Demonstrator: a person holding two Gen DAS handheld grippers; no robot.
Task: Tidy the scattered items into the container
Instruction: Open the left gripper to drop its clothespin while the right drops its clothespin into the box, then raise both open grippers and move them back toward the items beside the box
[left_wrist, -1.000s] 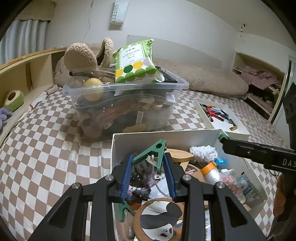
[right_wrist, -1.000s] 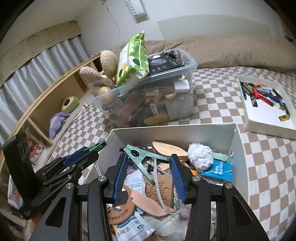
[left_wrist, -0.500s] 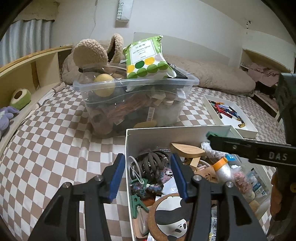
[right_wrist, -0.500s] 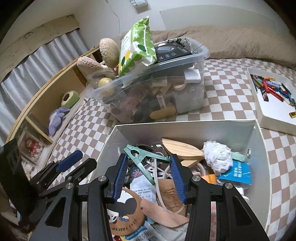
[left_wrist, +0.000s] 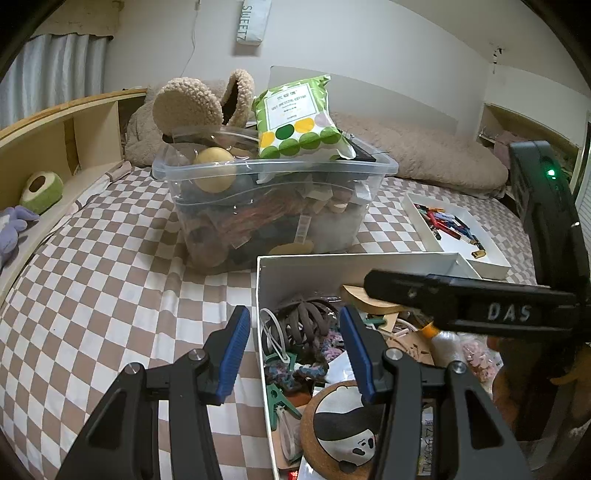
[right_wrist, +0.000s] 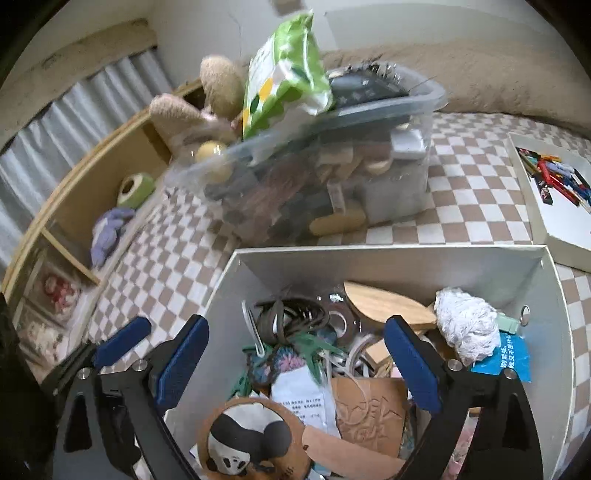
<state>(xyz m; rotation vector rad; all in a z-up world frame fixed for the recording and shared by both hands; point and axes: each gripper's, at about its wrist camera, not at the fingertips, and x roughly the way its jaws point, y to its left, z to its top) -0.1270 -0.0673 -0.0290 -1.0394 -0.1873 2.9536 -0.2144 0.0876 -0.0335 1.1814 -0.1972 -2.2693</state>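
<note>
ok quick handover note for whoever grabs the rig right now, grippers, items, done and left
Left gripper: open, empty, straddling the white cardboard box's near wall.
Right gripper: jaws opening over the box, nothing between them.
Green plastic clip lies in the box among brown hair ties, blurred.
Round panda cork coaster also inside.
Done: clip in the box.
Left: no loose items seen on the checkered sheet; check outside view.

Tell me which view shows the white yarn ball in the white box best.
The right wrist view: the white yarn ball lies in full sight by the white box's right wall. In the left wrist view the right gripper's black body hides it.
</note>
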